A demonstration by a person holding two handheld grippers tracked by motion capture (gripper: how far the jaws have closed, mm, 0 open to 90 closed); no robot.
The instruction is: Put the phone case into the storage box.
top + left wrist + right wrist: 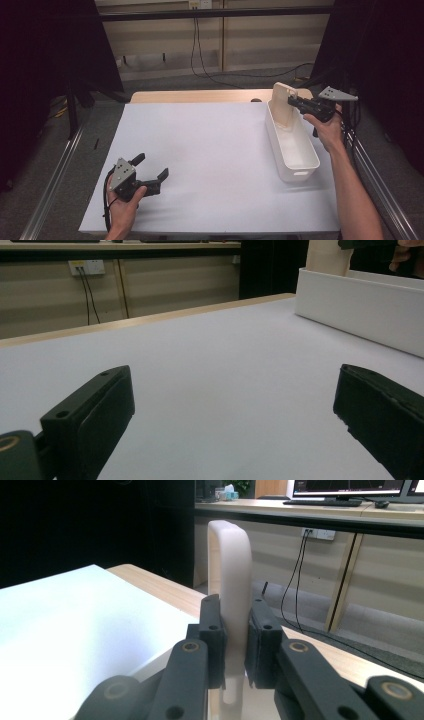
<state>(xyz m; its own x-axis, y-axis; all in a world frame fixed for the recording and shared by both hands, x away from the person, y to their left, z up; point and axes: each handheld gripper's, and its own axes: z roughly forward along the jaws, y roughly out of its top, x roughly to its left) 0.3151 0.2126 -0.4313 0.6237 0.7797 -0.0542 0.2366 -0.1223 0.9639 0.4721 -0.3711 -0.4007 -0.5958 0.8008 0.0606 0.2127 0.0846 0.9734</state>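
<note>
A cream, flat board with a rounded top [283, 104] stands upright at the far end of a long white bin [302, 166] on the right of the table. My right gripper [291, 101] comes in from the right and is shut on the board's edge. In the right gripper view its pads [214, 645] press both faces of the board [231, 565]. My left gripper [152, 166] rests low on the white table top [210, 150] at the front left, open, with nothing between its jaws. Seen from the left gripper [230, 410], the bin [360, 305] and board [327, 257] lie far off to the right.
A strip of bare wood [200, 96] shows along the table's far edge. Black curtains [45, 60] hang at both sides. Cables [200, 55] run down the back wall to the floor. Metal rails [55, 180] flank the table.
</note>
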